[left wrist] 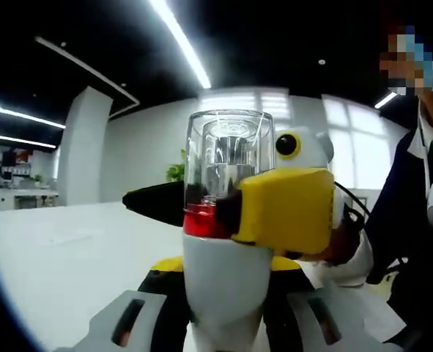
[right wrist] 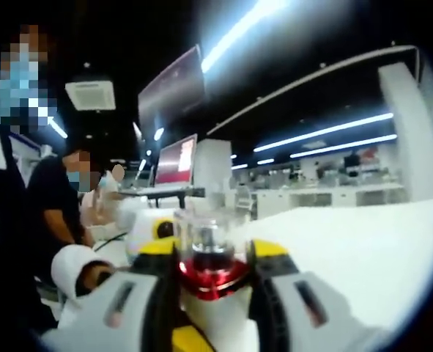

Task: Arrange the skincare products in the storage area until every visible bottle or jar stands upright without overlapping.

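A skincare bottle point(left wrist: 227, 154) with a white body, a red collar and a clear cap is held up off the white table point(left wrist: 55, 257). My left gripper point(left wrist: 227, 275) is shut on its white body from below. My right gripper point(left wrist: 217, 209) reaches in from the right, one yellow pad and one black jaw clamped at the red collar. In the right gripper view the same bottle point(right wrist: 205, 238) sits between my right gripper point(right wrist: 215, 268) jaws, its clear cap pointing away from the camera.
The white table point(right wrist: 363, 249) stretches out to the right. A person in dark clothes point(left wrist: 414, 220) stands close on the right. Other people point(right wrist: 55, 205) sit at the left, and a white-sleeved hand point(right wrist: 77, 275) is near the grippers. Monitors point(right wrist: 176, 161) stand behind.
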A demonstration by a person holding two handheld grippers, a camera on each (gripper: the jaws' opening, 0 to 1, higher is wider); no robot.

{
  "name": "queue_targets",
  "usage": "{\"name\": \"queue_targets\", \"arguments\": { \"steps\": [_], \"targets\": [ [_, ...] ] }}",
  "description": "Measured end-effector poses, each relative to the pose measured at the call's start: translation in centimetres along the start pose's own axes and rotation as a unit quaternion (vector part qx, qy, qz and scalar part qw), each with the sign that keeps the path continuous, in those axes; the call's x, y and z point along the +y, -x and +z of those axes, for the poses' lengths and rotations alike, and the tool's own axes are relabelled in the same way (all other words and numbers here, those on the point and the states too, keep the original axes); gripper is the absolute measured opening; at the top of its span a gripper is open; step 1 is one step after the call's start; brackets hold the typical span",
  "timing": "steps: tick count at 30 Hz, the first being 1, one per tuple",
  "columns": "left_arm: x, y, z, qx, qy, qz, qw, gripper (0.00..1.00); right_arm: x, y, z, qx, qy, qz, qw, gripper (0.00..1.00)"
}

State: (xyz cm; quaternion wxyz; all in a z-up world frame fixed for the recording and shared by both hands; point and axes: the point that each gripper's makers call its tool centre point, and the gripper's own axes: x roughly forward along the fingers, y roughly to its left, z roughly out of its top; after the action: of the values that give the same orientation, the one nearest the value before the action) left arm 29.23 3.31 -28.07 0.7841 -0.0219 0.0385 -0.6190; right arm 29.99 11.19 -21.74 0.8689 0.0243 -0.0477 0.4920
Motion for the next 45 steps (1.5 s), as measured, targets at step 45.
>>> {"name": "queue_targets", "arguments": {
  "steps": [45],
  "targets": [
    [0.67,0.21,-0.29,0.022,-0.018,0.031,0.9991,0.38,-0.88,-0.18,0.01,-0.005,0.005,-0.061,0.9981,0.37]
  ]
}}
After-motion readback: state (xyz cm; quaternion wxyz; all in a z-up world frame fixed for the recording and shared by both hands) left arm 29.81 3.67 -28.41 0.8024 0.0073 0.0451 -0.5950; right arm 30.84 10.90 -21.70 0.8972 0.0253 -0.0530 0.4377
